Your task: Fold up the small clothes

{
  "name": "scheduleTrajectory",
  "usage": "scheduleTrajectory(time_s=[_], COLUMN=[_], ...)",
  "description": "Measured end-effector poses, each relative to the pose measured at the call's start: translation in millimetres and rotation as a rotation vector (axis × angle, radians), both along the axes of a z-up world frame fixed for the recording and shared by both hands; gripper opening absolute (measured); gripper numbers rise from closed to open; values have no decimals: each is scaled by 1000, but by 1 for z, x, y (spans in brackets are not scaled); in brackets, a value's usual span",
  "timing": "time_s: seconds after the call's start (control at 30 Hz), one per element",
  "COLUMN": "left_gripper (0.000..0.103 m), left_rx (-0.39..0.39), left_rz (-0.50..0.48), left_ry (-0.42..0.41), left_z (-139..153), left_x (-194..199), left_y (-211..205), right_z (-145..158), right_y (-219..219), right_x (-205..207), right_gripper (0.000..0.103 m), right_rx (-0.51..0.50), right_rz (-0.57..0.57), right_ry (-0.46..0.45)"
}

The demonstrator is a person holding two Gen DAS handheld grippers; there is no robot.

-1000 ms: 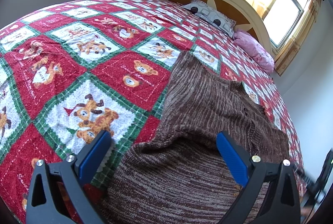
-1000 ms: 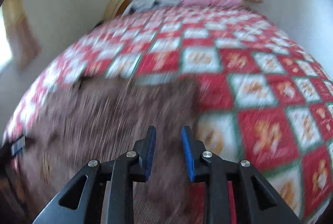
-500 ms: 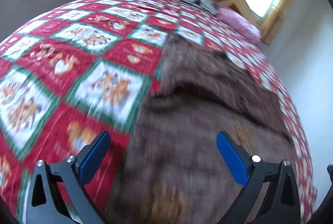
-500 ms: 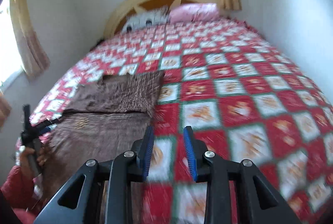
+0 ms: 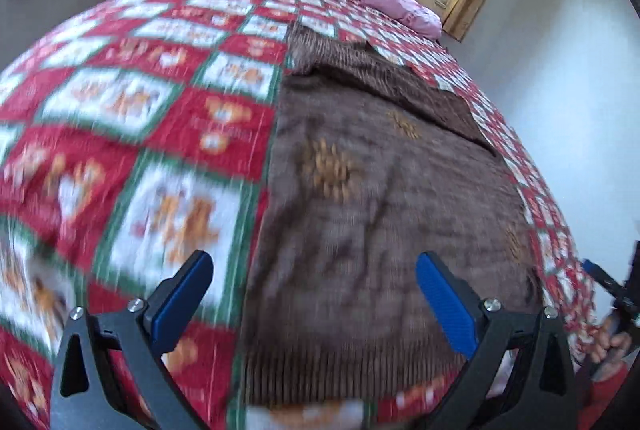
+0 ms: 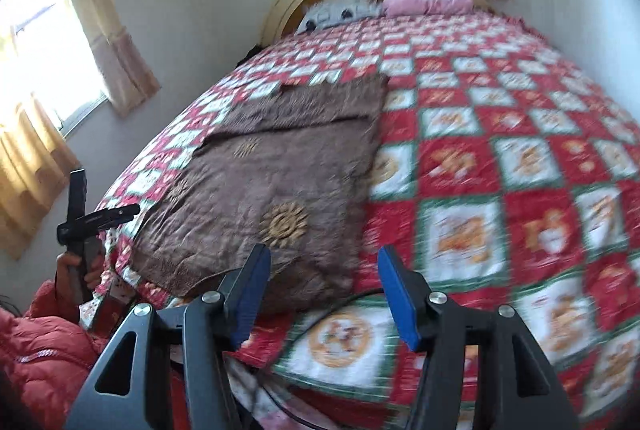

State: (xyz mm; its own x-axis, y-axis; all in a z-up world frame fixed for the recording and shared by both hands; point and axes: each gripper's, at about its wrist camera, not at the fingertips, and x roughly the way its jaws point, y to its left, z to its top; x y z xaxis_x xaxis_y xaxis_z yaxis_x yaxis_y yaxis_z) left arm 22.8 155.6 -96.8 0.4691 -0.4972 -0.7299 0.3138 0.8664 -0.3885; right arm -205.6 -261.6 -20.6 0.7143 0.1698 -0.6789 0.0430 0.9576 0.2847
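- Left wrist view: our left gripper has its jaws spread wide with nothing between them. The brown knit garment lies flat on the quilt, running ahead from between the jaws; its straight left edge passes just inside the left jaw. Bare quilt spreads beyond that jaw.
- Right wrist view: our right gripper is parted, empty. The garment lies ahead and left of the jaws, its near hem just beyond the left one. Open quilt stretches ahead and right.

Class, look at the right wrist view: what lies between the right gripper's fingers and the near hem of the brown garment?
Only red-and-white quilt and a thin black cable separate the right gripper from the brown garment.
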Motion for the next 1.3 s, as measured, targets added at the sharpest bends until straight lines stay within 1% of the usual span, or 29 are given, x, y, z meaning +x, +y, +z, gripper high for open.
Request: scheduleTrajectory(time_s=[0.07, 0.17, 0.27, 0.4, 0.5, 0.6, 0.67, 0.77, 0.87, 0.93, 1.0, 1.03, 1.07, 1.1, 1.13, 1.2, 1.23, 1.27, 1.3], left_gripper=[103, 102, 102, 102, 98, 92, 77, 68, 68, 68, 75, 80, 80, 80, 81, 79, 74, 59, 51], left_rx=[-8, 23, -4, -29, -8, 33, 69, 89, 98, 120, 130, 127, 118, 111, 94, 54, 26, -4, -21], left_rz=[-16, -39, -41, -30, -28, -20, -6, -1, 12, 15, 7, 0, 1, 7, 12, 8, 3, -1, 1], left_ry=[20, 32, 39, 36, 26, 17, 8, -1, -16, -40, -43, -32, -21, -21, -20, -4, 9, 24, 39], left_z=[-9, -18, -23, -25, -25, -25, -24, -23, -21, -20, -21, -22, -25, -26, -27, -27, -26, -26, -26], left_x=[-11, -18, -19, -21, -24, -24, -27, -31, -33, -36, -37, -36, -35, -35, -35, -35, -35, -35, -35], left_y=[6, 5, 6, 9, 6, 4, 5, 6, 4, 1, -2, -3, -2, -2, 0, 3, 6, 8, 9], right_z=[-6, -11, -12, -17, -25, -29, -30, -34, -46, -59, -69, -74, -74, -74, -73, -68, -64, -63, -61], right_y=[12, 30, 44, 53, 50, 50, 54, 60, 60, 58, 55, 56, 58, 60, 62, 62, 63, 63, 64], right_x=[7, 10, 10, 13, 14, 16, 20, 32, 49, 58, 60, 57, 54, 53, 53, 50, 47, 45, 43], right_gripper=[57, 57, 57, 57, 57, 57, 57, 57, 57, 57, 57, 51, 38, 28, 9, 9, 8, 8, 8], right_rx=[-13, -68, -105, -197, -234, -266, -275, -293, -299, -287, -245, -236, -261, -280, -285, -287, -289, -289, -288], right_rz=[27, 44, 73, 85, 82, 108, 137, 157, 150, 148, 158, 168, 173, 187, 201, 204, 210, 213, 213], right_ry=[12, 23, 23, 27, 27, 5, 5, 5, 41, 74, 105, 116, 103, 108, 127, 126, 112, 103, 98])
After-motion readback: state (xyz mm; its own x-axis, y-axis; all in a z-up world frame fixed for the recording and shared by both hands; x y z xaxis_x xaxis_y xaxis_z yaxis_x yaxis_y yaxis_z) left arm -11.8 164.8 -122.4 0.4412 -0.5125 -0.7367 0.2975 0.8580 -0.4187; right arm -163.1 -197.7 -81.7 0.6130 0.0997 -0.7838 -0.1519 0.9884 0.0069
